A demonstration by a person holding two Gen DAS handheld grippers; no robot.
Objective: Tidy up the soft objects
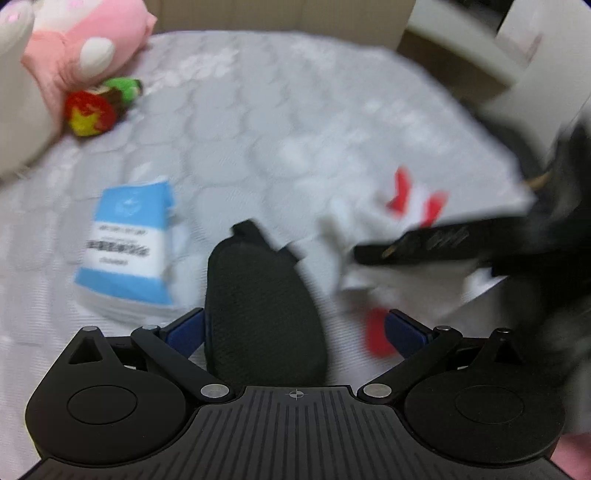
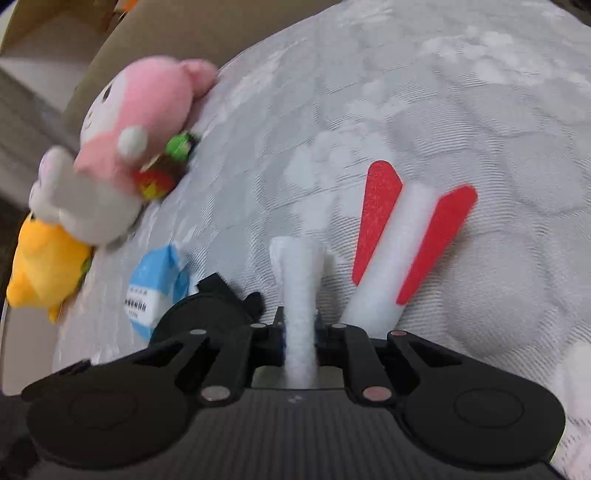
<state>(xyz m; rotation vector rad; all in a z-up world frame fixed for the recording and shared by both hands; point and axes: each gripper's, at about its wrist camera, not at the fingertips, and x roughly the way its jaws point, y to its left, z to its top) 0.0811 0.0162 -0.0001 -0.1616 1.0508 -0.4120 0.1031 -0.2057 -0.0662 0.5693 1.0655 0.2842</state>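
While the right gripper (image 2: 299, 328) pinches the white sock (image 2: 300, 280), plush toys (image 2: 122, 122) lie nearby.

I am in a home bedroom, working over a bed: a pale grey quilted mattress cover with a woven cloud pattern (image 2: 424, 122) fills both views. A pink and white plush animal (image 2: 140, 110) and a yellow plush toy (image 2: 44, 266) lie at its edge, beside a beige padded headboard (image 1: 280, 14).
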